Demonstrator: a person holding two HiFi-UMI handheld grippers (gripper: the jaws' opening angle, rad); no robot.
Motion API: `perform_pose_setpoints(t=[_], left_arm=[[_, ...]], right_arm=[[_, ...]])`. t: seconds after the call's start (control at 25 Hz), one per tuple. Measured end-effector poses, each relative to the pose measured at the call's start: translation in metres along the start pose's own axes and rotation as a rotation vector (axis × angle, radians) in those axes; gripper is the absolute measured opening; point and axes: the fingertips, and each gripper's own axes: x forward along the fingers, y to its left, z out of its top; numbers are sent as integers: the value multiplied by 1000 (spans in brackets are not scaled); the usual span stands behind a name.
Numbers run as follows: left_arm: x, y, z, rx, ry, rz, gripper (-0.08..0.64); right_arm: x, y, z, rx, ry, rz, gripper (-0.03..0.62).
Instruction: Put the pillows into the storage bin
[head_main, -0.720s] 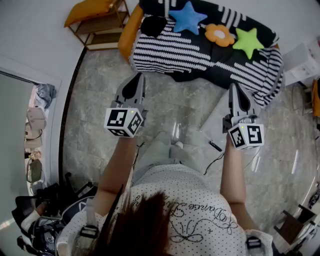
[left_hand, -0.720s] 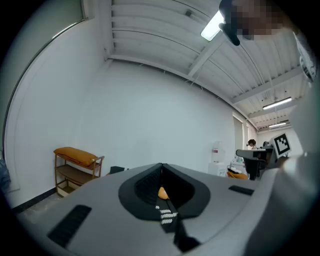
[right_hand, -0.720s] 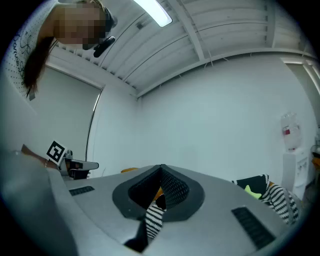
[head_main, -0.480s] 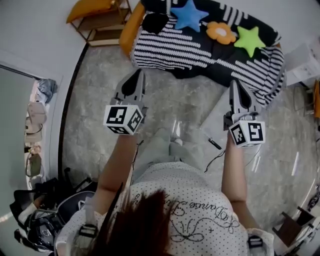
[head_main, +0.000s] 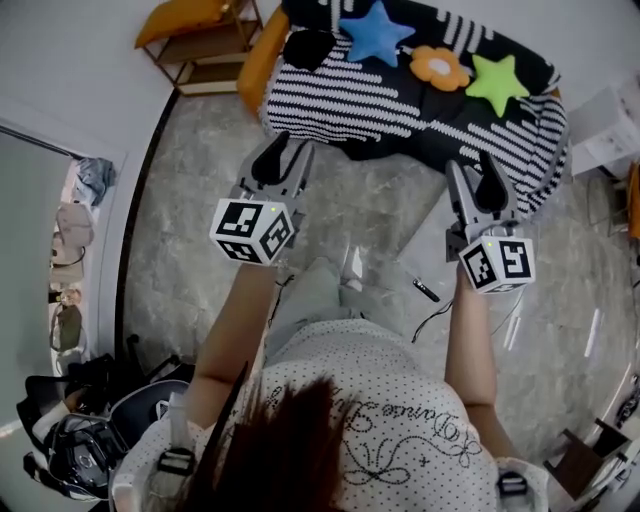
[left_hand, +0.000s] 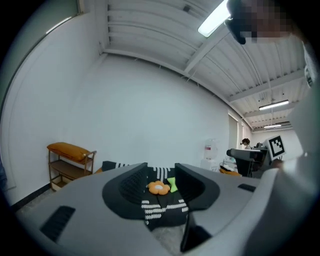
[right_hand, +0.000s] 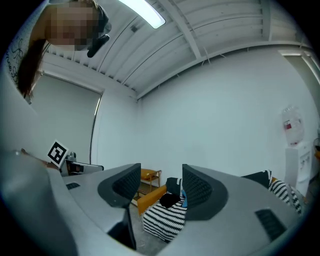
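Several pillows lie on the black-and-white striped sofa (head_main: 340, 100) at the top of the head view: a black pillow (head_main: 308, 48), a blue star (head_main: 376, 30), an orange flower (head_main: 440, 68) and a green star (head_main: 499, 82). My left gripper (head_main: 287, 152) hovers over the floor just short of the sofa's front, open and empty. Off to the right, my right gripper (head_main: 472, 170) is also open and empty. The left gripper view frames the orange flower (left_hand: 159, 187) and green star (left_hand: 171, 184) far off between its jaws. The right gripper view shows the sofa's end (right_hand: 162, 217) and the black pillow (right_hand: 170, 200). No storage bin is recognisable.
A wooden shelf with an orange cushion (head_main: 185, 20) stands by the wall left of the sofa. A pale flat board (head_main: 430, 235) and a small black object with a cable (head_main: 428, 290) lie on the marble floor under my right arm. Bags (head_main: 80, 440) are piled at the lower left.
Both grippers' jaws, shut to a point before, have spread apart. Both hands have edged a little toward the sofa.
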Motion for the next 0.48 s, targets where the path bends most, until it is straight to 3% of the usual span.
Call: perform_pose_setpoints(t=[0.08, 0.2, 0.48], left_arm=[[7, -2, -3, 11, 47, -6, 222], [12, 2, -1, 37, 52, 7, 296], [48, 28, 8, 47, 18, 2, 339]], right_arm=[[3, -3, 4, 1, -4, 7, 284], [10, -5, 6, -7, -10, 1, 319], [49, -10, 6, -6, -17, 3, 350]])
